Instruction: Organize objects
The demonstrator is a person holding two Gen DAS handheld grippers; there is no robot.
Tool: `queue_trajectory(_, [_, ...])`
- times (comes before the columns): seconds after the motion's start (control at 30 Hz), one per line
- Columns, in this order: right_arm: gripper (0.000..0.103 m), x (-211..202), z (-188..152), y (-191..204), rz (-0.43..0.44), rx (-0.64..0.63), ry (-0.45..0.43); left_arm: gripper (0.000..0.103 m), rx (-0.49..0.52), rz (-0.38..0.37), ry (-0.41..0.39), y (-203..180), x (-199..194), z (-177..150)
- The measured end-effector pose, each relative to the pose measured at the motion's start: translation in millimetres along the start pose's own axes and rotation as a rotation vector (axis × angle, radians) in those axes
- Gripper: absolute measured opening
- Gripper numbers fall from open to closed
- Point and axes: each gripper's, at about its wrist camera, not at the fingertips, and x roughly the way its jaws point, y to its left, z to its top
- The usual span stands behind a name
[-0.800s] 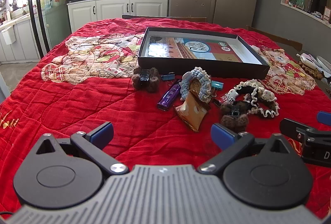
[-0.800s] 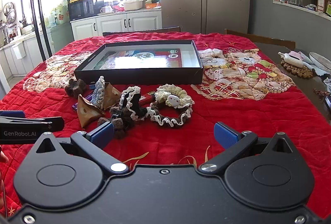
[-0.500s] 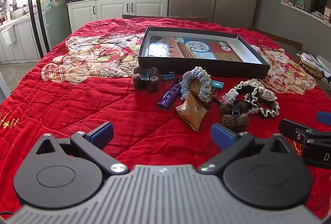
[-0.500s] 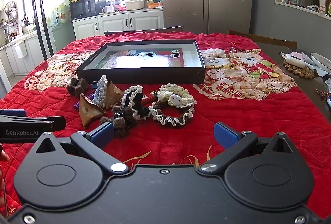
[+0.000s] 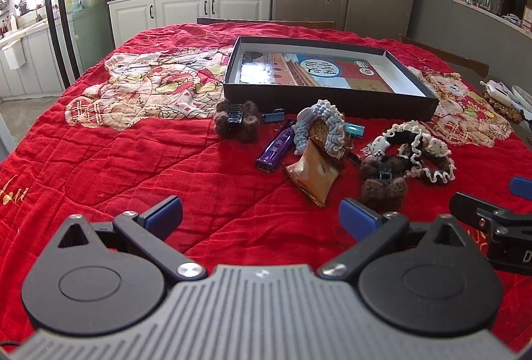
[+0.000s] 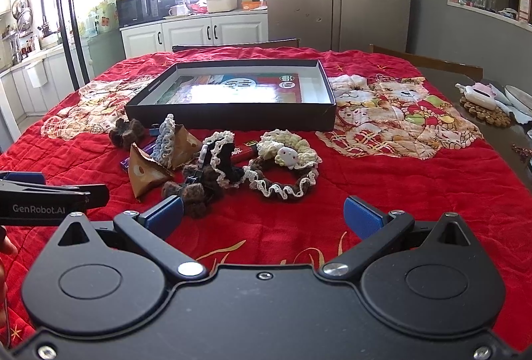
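A: Nearest first, what fills the bottom of each frame?

B: Two grippers. In the left wrist view the left gripper [image 5: 260, 215] has its jaws spread wide apart with only red cloth between them. In the right wrist view the right gripper [image 6: 262, 214] is the same, jaws fully apart and holding nothing. Each one also pokes into the other's view at the frame edge.

A: And just past them?

B: A red quilt [image 5: 116, 167] covers the bench, and a cluster of small things lies on it at mid-frame. I count two brown fuzzy hair clips: one [image 5: 382, 182] just beyond the left gripper's right jaw, another [image 5: 236, 120] further back to the left. Two tan snack packets [image 5: 314, 173], one lying against the other under a blue-grey scrunchie [image 5: 324, 125].

A: How many scrunchies altogether?

B: Three. The blue-grey one, a black one with white frill [image 6: 224, 160], and a brown one with a cream knitted top [image 6: 282, 170]. There is also one purple lighter [image 5: 276, 150], one red lighter [image 6: 244, 151], and two small binder clips [image 5: 273, 116], one blue and one teal.

A: Furthest back?

B: One shallow black box [image 5: 329, 102] with a printed sheet inside, touching none of the clutter, in the upper centre. None of the small things is in it.
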Motion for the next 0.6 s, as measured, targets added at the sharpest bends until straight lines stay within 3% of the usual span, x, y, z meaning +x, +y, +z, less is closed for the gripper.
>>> queue_trajectory(0.27, [0.096,8.6,-1.5,3.5,0.045,-0.045,-0.007,0.103,0.016,0.001,0.004,2.6,11.0,1.1])
queue_trajectory(0.4, [0.084,15.6,-0.7,7.0,0.091,-0.076,-0.007,0.103,0.038,-0.01,-0.006,4.5,20.1,3.4])
queue_trajectory(0.6, [0.068,28.7,0.8,12.8,0.162,-0.099,0.012,0.103,0.041,-0.091,-0.01,9.8,34.0,5.5])
